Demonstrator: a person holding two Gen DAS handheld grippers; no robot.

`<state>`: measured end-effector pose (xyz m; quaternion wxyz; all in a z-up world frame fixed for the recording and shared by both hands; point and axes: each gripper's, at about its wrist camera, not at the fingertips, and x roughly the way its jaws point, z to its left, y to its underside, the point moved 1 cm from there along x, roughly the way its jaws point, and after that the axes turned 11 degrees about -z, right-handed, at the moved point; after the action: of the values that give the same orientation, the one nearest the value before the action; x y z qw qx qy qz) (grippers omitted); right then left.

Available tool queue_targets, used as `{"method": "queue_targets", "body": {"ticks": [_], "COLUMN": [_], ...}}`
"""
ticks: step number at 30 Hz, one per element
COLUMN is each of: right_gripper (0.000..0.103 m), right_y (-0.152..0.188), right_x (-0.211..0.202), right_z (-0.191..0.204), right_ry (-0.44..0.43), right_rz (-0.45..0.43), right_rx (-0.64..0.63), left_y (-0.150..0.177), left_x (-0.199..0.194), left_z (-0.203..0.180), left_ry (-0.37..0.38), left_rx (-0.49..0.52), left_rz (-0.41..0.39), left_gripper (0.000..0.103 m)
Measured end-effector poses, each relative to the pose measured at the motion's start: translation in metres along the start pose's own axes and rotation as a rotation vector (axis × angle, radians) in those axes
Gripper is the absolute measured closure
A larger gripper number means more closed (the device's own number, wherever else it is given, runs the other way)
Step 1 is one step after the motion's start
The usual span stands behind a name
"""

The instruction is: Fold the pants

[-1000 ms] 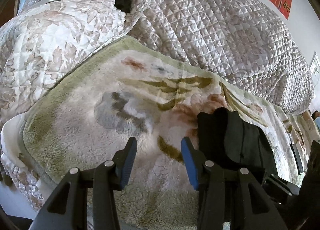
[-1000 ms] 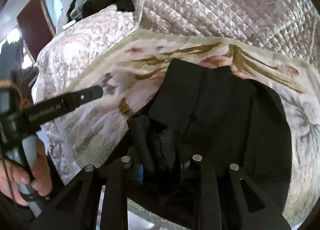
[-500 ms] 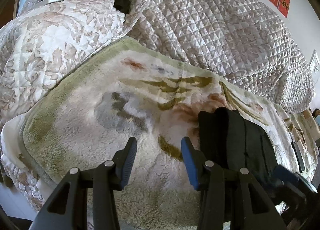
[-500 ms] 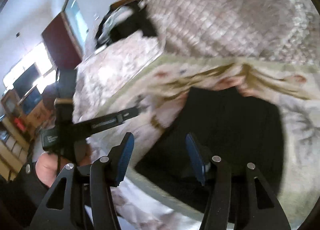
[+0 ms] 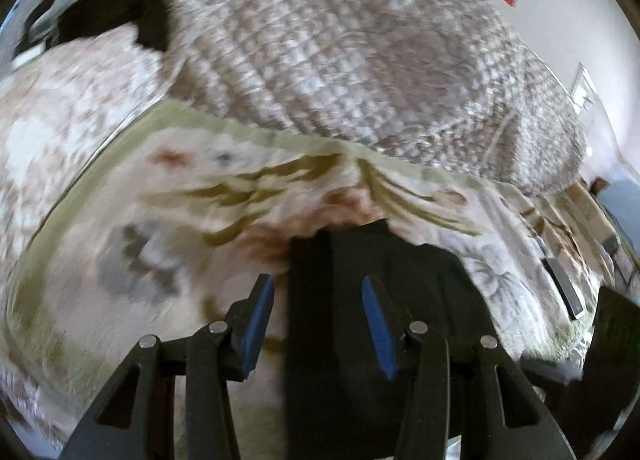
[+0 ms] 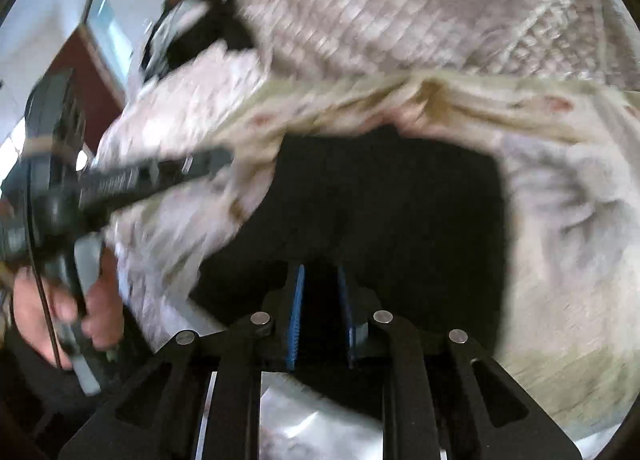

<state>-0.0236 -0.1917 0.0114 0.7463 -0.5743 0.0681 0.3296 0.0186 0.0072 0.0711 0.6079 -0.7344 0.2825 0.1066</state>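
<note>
Quilted grey bedspread [image 5: 360, 52] is bulking behind; fleecy floral blanket [image 5: 140, 220] is lying flat before it. Black pants [image 6: 380, 212], soft, folded to a squarish bundle, are resting on the blanket, long edge running away from both grippers. Left gripper [image 5: 318, 320] is hovering half-open over their left edge, empty. Right gripper [image 6: 320, 316], nearer, is closing at their near hem; contact cannot be told.

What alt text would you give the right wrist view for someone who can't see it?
Blurred fisheye view along the right gripper, its blue-padded jaws closing with dark fabric of the folded black pants between them. The pants lie on a floral blanket, a quilt behind. At left, a hand holds the left gripper.
</note>
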Motion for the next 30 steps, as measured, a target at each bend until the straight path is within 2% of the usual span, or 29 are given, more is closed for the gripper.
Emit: {"method": "queue_targets", "body": {"ticks": [3, 8, 9, 11, 13, 14, 19, 23, 30], "right_gripper": [0.086, 0.086, 0.086, 0.086, 0.086, 0.089, 0.089, 0.089, 0.086], "right_y": [-0.024, -0.045, -0.046, -0.042, -0.034, -0.032, -0.03, -0.03, -0.03], "right_x": [0.009, 0.04, 0.043, 0.056, 0.069, 0.069, 0.07, 0.069, 0.041], "right_z": [-0.029, -0.05, -0.054, -0.064, -0.076, -0.077, -0.078, -0.082, -0.069], "right_ry": [0.109, 0.127, 0.127, 0.137, 0.159, 0.159, 0.164, 0.145, 0.156], "right_rz": [0.004, 0.03, 0.035, 0.055, 0.077, 0.074, 0.053, 0.039, 0.019], "right_rx": [0.003, -0.008, -0.008, -0.002, 0.024, 0.03, 0.0, 0.033, 0.033], "left_y": [-0.01, -0.015, -0.012, -0.002, 0.012, 0.015, 0.019, 0.02, 0.021], "left_x": [0.017, 0.055, 0.062, 0.078, 0.089, 0.087, 0.081, 0.08, 0.064], "left_z": [-0.017, -0.045, -0.048, -0.049, -0.04, -0.036, -0.037, -0.035, -0.03], "left_ry": [0.031, 0.092, 0.086, 0.041, -0.006, 0.002, -0.019, -0.016, -0.044], "left_rx": [0.033, 0.1, 0.115, 0.157, 0.162, 0.151, 0.17, 0.155, 0.122], "left_rz": [0.017, 0.066, 0.078, 0.113, 0.15, 0.133, 0.105, 0.096, 0.087], "left_gripper": [0.054, 0.055, 0.057, 0.072, 0.073, 0.071, 0.071, 0.071, 0.071]}}
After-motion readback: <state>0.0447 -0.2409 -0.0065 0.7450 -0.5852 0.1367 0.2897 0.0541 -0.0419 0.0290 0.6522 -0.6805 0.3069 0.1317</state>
